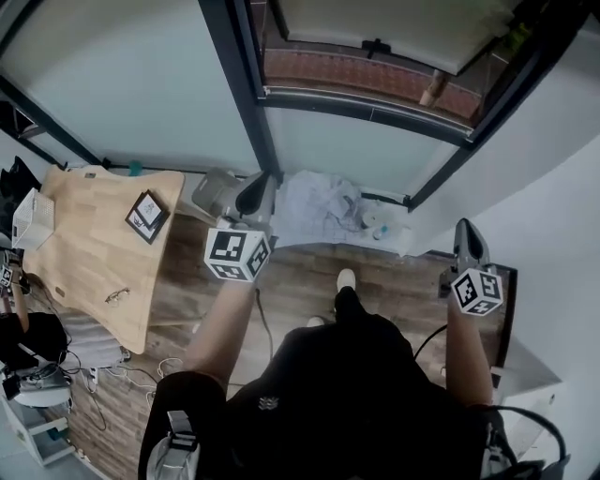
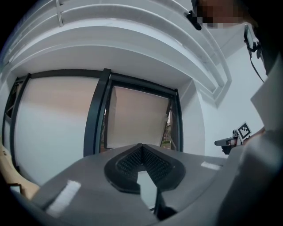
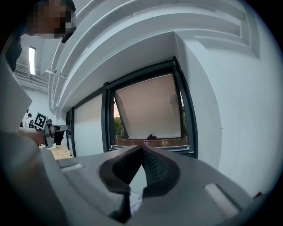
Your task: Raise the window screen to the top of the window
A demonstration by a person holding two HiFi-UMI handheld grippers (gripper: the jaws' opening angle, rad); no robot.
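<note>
The window screen is a pale panel inside the dark window frame, with a small black handle at its lower edge. From the head view the screen and its handle lie ahead, past the sill rail. The left gripper view shows the same panel. My left gripper is shut and empty, held level a way short of the frame's middle post. My right gripper is also shut and empty, near the white wall. Both grippers' jaws meet at the tips.
A wooden table stands at the left with a dark framed card, glasses and a white basket. Crumpled white cloth lies on the floor under the window. A white wall closes the right side.
</note>
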